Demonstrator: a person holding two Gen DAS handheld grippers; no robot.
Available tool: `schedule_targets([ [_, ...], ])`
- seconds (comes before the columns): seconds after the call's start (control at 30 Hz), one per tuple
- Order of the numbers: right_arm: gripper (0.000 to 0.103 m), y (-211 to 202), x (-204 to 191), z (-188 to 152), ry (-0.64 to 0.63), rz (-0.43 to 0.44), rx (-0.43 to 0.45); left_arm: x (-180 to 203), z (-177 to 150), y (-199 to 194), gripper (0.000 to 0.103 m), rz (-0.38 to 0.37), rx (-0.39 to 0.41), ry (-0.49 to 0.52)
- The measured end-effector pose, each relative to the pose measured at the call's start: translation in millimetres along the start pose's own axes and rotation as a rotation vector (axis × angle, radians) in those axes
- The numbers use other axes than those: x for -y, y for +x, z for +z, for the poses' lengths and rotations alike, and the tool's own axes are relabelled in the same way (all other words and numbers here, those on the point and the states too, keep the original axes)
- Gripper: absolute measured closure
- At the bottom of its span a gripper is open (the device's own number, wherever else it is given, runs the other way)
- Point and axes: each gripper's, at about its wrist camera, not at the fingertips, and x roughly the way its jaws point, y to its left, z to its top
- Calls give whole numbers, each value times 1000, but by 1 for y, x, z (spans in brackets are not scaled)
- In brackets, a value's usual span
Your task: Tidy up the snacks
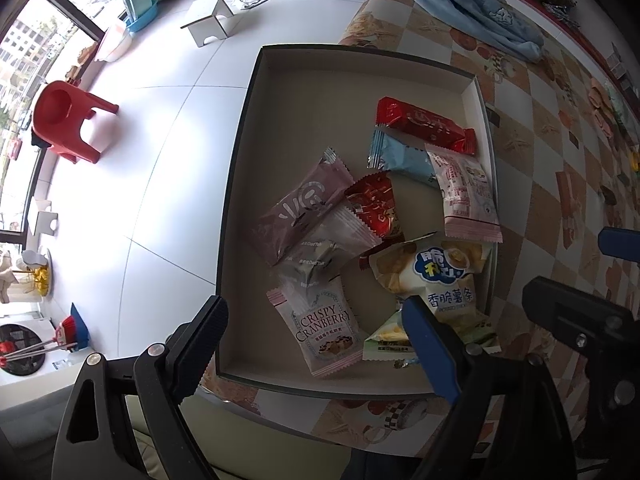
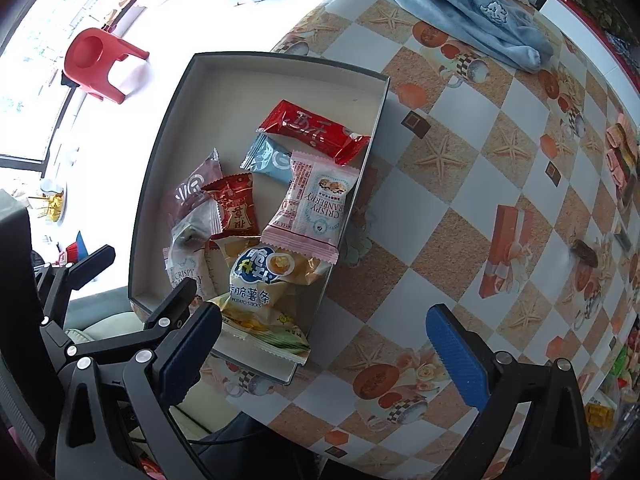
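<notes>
While both pairs of tongs hang spread wide and empty-handed, the snacks sit gathered in a shallow dark-edged box (image 1: 256, 128) at the corner of the checkered surface (image 2: 460, 208). The left tongs (image 1: 316, 344) hover over the box's near end, above a pink Crispy Cranberry packet (image 1: 324, 332) and a green-and-white packet (image 1: 386, 338). The right tongs (image 2: 320, 348) hover just past the box's near corner, one finger by the box and the other over bare cloth. Inside, a yellow potato sticks bag (image 2: 260, 284) lies near the front, partly under a second cranberry packet (image 2: 316, 208). Behind these lie a red bar (image 2: 312, 130), a light blue packet (image 2: 266, 160), a small red packet (image 2: 236, 206) and a mauve packet (image 1: 300, 208), overlapping one another. Further back on the surface, well apart from the box, lies a crumpled blue cloth (image 2: 468, 12).
</notes>
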Motion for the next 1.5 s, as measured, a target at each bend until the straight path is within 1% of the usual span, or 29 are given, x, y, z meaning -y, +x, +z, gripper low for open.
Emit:
schedule_targets([
  [0.27,0,-3,1,1,0,-4,6,2,1,-3,12,-5,-2,2],
  [0.6,0,-6,-1,1,-22,-41,19,3,0,-5,12,-6,-3,2],
  [1.2,0,-7,7,-2,9,-26,22,6,0,-3,12,-4,-15,3],
  [1.5,0,-7,6,-3,3,-26,26,0,-3,-3,12,-6,-13,-33],
])
